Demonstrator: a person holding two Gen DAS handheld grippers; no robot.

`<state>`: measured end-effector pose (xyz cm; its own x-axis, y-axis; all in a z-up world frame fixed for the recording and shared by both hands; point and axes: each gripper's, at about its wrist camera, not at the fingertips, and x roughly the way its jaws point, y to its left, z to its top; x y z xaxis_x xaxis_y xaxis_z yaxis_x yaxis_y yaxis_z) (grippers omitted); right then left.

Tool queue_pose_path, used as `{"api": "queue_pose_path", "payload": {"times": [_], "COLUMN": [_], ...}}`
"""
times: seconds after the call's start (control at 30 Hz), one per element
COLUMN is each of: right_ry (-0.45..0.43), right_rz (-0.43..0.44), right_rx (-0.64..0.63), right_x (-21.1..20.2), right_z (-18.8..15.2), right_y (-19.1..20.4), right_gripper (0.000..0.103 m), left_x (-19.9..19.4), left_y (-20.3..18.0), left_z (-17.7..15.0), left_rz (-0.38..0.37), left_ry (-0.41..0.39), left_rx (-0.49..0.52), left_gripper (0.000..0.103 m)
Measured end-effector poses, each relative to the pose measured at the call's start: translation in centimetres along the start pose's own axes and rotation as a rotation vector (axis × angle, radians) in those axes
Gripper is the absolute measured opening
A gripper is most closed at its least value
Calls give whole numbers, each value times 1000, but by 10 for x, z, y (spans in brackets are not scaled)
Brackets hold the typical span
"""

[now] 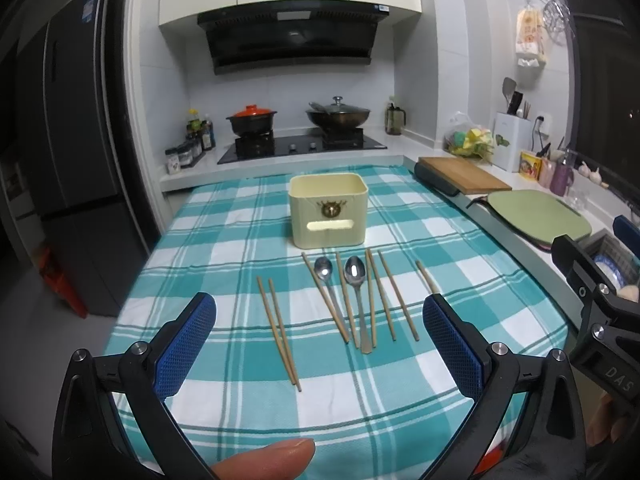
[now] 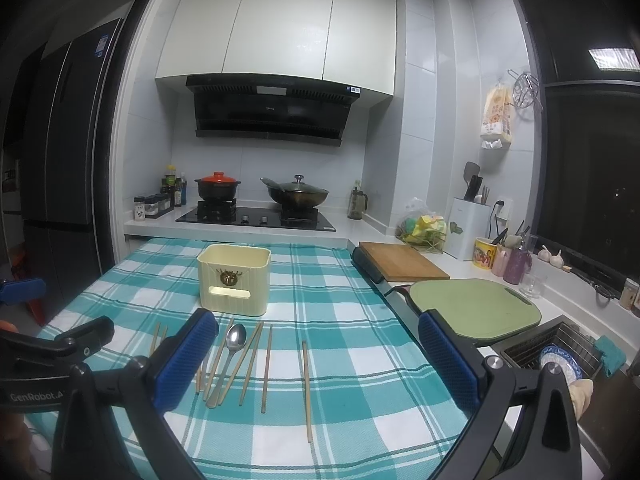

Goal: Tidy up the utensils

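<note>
The left gripper hangs over the near part of the table with its blue pads spread wide and nothing between them. The right gripper is spread wide as well and empty, off to the right of the left one; a fingertip shows at the bottom edge of the left view.

On the checked cloth ahead of both grippers lie two spoons and, as far as can be counted, eight chopsticks. A pair of chopsticks lies apart to the left. The left spoon and the right spoon lie side by side in the middle, bowls pointing away, with chopsticks between and beside them. A single chopstick lies well apart on the right, nearest the right gripper.

Just beyond the spoons stands one cream box, open at the top, upright. Nothing stands between the grippers and the utensils.

To the right, off the cloth, are a wooden board and a green board. On the stove behind are a pot with a red lid and a wok.
</note>
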<state>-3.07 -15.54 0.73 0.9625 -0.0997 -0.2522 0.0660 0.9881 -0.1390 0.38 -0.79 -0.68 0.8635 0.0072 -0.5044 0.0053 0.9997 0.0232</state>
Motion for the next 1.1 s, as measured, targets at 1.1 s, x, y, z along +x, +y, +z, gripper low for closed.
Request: {"api": "queue_pose_path", "payload": {"times": [1.1], "right_ry": [18], "right_rz": [-15], "right_rx": [-3], "right_x": [6], "right_z": [-6], "right_y": [-7], "right_gripper": [103], "left_x": [6], "left_y": [-8], "left_z": [-1], "left_rz": [-5], "left_ry": [16], "left_rx": [21], "left_gripper": [103]}}
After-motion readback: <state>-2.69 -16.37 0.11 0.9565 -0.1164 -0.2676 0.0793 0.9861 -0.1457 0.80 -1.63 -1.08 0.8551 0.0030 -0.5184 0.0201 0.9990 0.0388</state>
